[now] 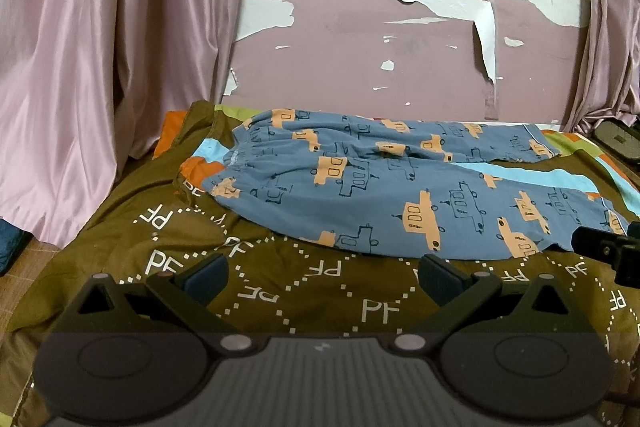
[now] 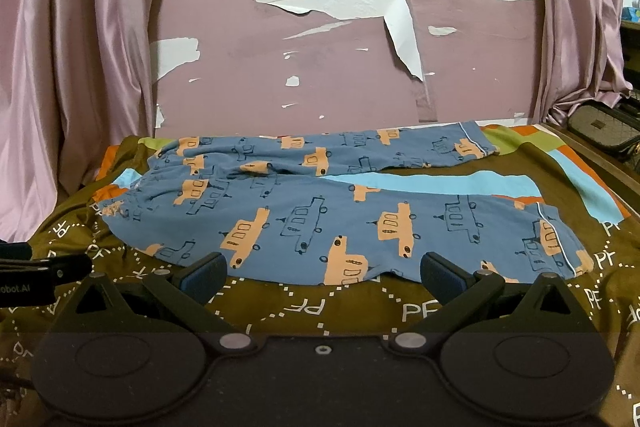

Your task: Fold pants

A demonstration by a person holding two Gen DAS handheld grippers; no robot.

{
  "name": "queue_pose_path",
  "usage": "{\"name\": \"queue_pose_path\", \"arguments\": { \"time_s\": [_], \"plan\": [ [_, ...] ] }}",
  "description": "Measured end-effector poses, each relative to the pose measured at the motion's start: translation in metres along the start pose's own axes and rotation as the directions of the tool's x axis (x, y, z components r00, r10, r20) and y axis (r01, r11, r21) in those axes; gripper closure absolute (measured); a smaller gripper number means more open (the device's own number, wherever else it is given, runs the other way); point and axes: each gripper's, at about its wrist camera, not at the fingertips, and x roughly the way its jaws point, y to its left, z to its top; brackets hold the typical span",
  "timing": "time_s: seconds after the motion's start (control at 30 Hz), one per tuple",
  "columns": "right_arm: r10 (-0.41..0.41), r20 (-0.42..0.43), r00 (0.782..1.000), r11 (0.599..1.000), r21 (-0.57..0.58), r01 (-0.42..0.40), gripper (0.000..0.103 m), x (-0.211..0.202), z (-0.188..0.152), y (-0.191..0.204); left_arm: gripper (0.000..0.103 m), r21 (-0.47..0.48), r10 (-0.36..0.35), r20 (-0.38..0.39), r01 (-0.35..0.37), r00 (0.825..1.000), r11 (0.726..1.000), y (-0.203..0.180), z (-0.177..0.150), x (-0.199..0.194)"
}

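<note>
Both tongs hang wide apart with nothing between them: the left tongs (image 1: 322, 279) over the brown bedspread (image 1: 280, 291) short of the pants' near edge, the right tongs (image 2: 322, 277) level with them further along, their tips right at the hem of cloth. That reads as a lined-up start, one tool for each end of the near leg, so the fabric can be lifted evenly rather than dragged from one corner.

Behind it all, the pink wall (image 2: 320, 67) with its peeling paint, and satin curtains (image 1: 100, 47) hanging either side. The bed fills the foreground, its spread printed with white "PF" letters and dotted diamonds, with bright blue, orange and green blocks toward the far side.

On it lie the blue pants (image 2: 340, 211), patterned with orange vehicles, laid out flat along the bed. The waistband (image 1: 236, 163) sits at the left, bunched by its elastic; the two legs run off to the right and splay apart, a strip of the spread's light blue showing between them. I'd say they're spread like this so the far leg can be brought over the near one first.

Nothing folded yet. The near cuff (image 2: 560, 243), with its thin white piping, lies just beyond the right tongs' outer finger.
</note>
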Motion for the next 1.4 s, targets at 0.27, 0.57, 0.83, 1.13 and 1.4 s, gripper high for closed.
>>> {"name": "queue_pose_path", "arguments": {
  "time_s": [0.27,0.57,0.83,1.13,1.4],
  "plan": [
    [-0.001,0.000,1.000,1.000,0.002,0.001,0.000,0.000,0.000,-0.001,0.000,-0.005,0.000,-0.007,0.000,1.000,1.000,0.002,0.001,0.001],
    [-0.007,-0.057,0.998,1.000,-0.014,0.007,0.000,0.008,0.001,0.001,0.000,-0.029,0.011,-0.048,-0.012,0.999,1.000,0.007,0.001,0.008],
    [-0.005,-0.138,0.990,0.999,-0.051,-0.002,0.000,0.018,0.001,0.010,0.000,-0.030,0.024,-0.094,-0.027,0.995,0.999,0.006,0.001,0.016],
    [-0.068,-0.197,0.978,0.994,-0.097,0.049,0.000,0.024,0.014,0.010,0.000,-0.047,0.038,-0.157,-0.046,0.987,0.998,0.002,0.005,0.029],
    [-0.078,-0.222,0.972,0.996,-0.052,0.068,0.001,0.028,0.021,-0.001,0.000,-0.064,0.009,-0.213,-0.023,0.977,0.998,-0.003,0.021,0.049]
  ]
}}
